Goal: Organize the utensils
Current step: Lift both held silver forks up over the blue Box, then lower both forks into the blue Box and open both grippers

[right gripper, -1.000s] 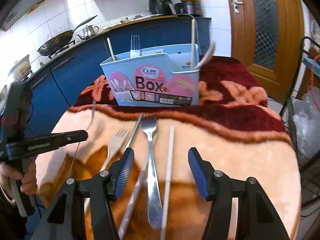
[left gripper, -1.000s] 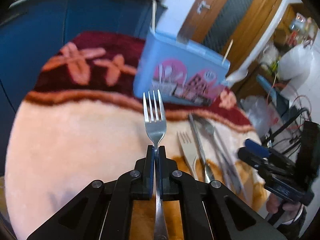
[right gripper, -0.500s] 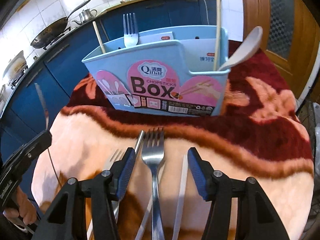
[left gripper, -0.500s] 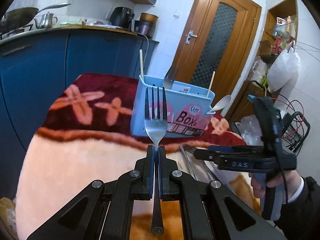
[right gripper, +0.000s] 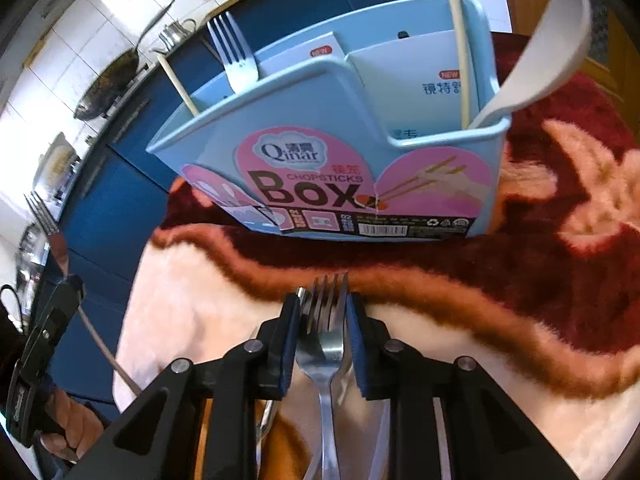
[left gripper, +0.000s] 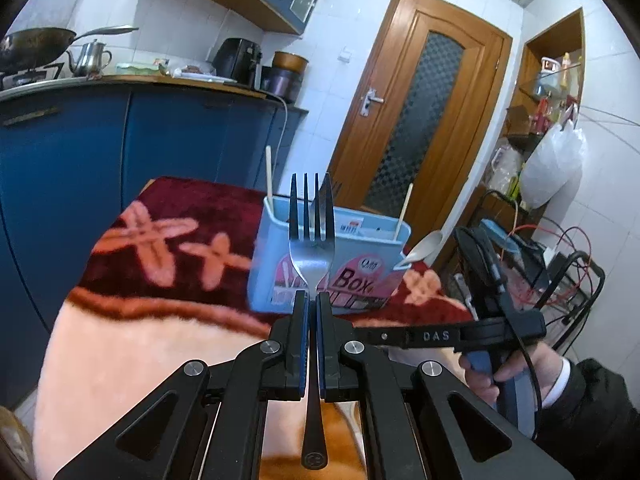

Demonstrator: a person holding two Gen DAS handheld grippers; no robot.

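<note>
Steel four-tined fork [left gripper: 311, 240] is standing upright, pinched by the left gripper [left gripper: 312, 300]. The right gripper [right gripper: 322, 312] is closing around a second metal fork [right gripper: 325, 344] lying before the pale blue plastic box [right gripper: 340, 128], not visibly gripping.

I read "Qinar", "CHOPSTICKS" and "Box" on the blue utensil box [right gripper: 332, 152], "NEW" on its inner card [right gripper: 448, 75], and "DAS" on the right gripper [left gripper: 436, 336].

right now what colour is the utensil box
Light blue, with a pink label on its front: the utensil box shows best in the right wrist view.
</note>
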